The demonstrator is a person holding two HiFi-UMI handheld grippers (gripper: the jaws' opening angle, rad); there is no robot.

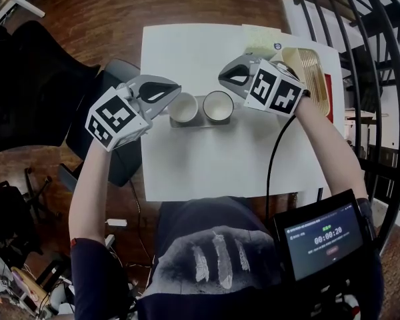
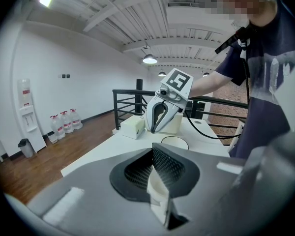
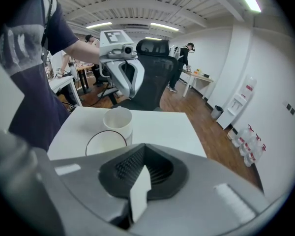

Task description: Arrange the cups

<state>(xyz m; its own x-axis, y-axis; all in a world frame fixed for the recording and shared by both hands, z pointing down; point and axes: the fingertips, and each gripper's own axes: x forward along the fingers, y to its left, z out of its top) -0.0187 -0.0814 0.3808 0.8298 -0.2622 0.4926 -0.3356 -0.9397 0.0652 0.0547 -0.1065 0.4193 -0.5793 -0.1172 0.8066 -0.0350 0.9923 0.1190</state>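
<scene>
Counter (image 1: 220, 159): white and square, carrying everything below.
Chair (image 1: 40, 92): black, on the wooden floor off the counter's left side.
Wooden tray (image 1: 308, 72): slatted, at the counter's far right corner, well apart from the cups.
Left claw (image 1: 173, 92): jaws drawn together. It slants down over the counter's left edge, tip just beside the white cup's rim; whether it touches I cannot tell.
Right claw (image 1: 222, 77): jaws pressed together, tilted steeply down. Its tip hangs near the far side of the dark-rimmed cup and is apart from it in the left gripper view.
Grey tray (image 1: 201, 121): small, flat and oblong, near the counter's middle. Its long side runs left to right in the head view, with both cups on it.
White cup (image 1: 183, 107): on the tray's left half, upright, mouth up, long axis vertical.
Dark-rimmed cup (image 1: 218, 105): on the tray's right half, just beside the white cup, upright, mouth up, long axis vertical.
Row: the two cups line up along the tray's long side, between the two claws.
</scene>
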